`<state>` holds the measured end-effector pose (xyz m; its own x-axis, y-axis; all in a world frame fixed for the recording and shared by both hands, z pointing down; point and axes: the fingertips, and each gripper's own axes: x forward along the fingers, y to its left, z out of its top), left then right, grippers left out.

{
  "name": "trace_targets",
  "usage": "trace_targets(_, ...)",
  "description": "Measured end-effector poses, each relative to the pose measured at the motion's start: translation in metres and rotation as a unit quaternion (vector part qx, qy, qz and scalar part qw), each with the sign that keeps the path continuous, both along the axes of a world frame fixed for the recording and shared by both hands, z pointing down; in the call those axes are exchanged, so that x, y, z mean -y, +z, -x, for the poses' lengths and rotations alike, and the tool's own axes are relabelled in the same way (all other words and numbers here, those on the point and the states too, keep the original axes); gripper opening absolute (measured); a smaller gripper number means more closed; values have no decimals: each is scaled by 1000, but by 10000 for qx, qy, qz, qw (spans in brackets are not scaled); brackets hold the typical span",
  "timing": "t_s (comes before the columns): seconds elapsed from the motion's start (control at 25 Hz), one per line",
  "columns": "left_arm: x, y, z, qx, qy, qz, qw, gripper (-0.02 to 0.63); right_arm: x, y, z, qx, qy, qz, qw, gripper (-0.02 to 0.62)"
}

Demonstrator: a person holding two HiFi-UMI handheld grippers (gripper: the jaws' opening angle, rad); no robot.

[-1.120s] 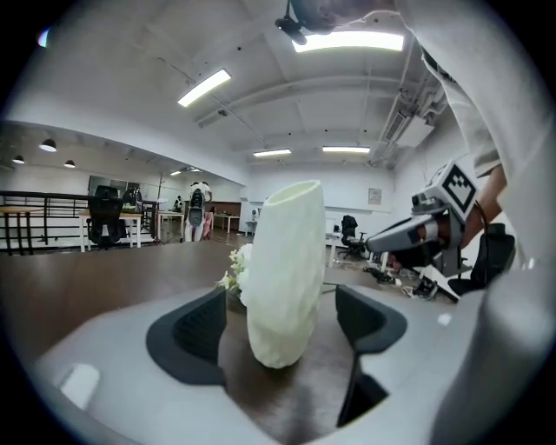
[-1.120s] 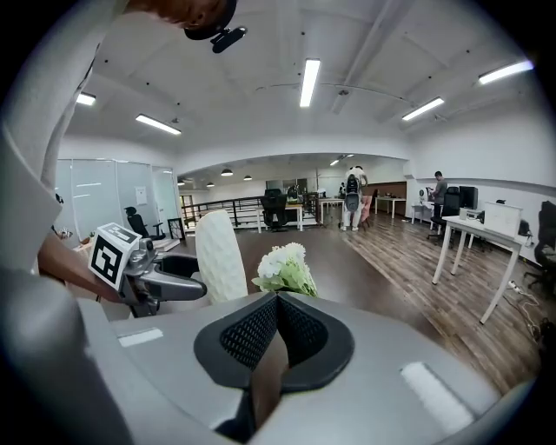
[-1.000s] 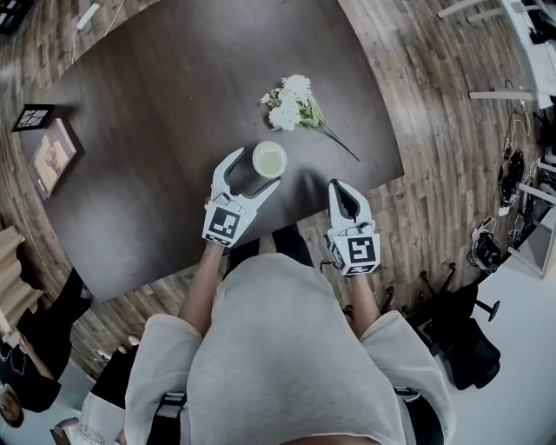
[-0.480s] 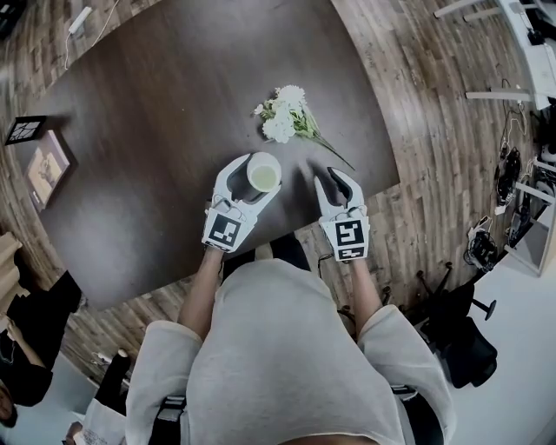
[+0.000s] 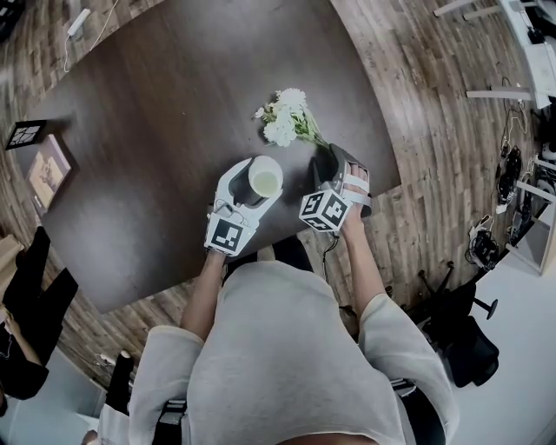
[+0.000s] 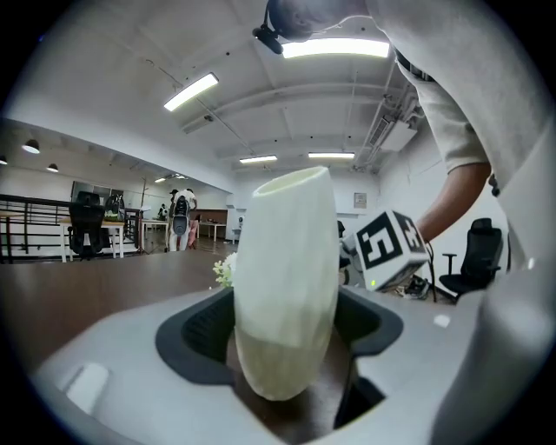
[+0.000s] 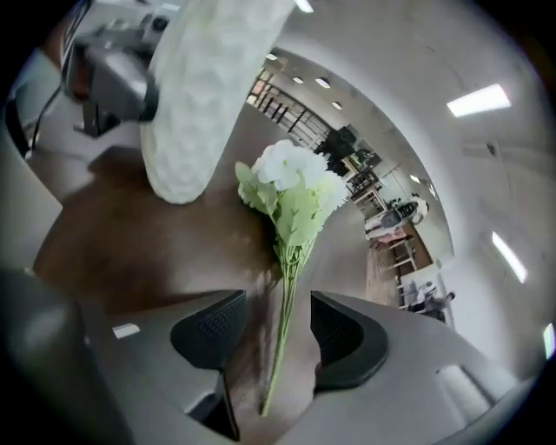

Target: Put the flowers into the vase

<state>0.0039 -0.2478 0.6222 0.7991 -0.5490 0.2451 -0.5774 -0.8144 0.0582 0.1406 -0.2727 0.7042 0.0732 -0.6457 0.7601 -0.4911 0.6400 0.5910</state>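
Note:
A pale, white-green vase stands upright near the front edge of the dark table. My left gripper reaches in level and is shut on it; in the left gripper view both pads lie against the vase. A bunch of white flowers lies flat just behind the vase, its green stem running right toward me. My right gripper tilts down over that stem, its jaws opening. In the right gripper view the stem runs between the pads untouched, with the blooms and vase beyond.
A framed picture and a black marker card lie at the table's left end, a white device at the far corner. The table's front edge runs just under both grippers. A black office chair stands on the wooden floor at right.
My right gripper came forward and down from the table's edge to the flower stem, rolled over, and opened its jaws. The left gripper closed in on the vase.

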Motion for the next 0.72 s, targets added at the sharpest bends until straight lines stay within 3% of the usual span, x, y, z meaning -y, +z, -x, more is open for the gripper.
trace_targets(0.12,1,-1,1,-48,-8,-26,10000,348,8,7,-5,-682,-182,-25,9975,217)
trace_targets(0.36,0,-1,1,-60,11,-19,10000,348,20,9,1,-806,-235,-190,9963,142)
trace_targets(0.48,1,-1,1,-70,15,-26,10000,348,25,14,2,-822,-189,-139,9963,136)
trace_targets(0.6,0,-2,-1,-72,19,-15,10000,348,32,9,-5,-964,-13,-349,9947,44)
trace_targets(0.72,1,-2,-2,-91,13,-16,10000,348,37,0,-11,-943,150,-557,9939,20)
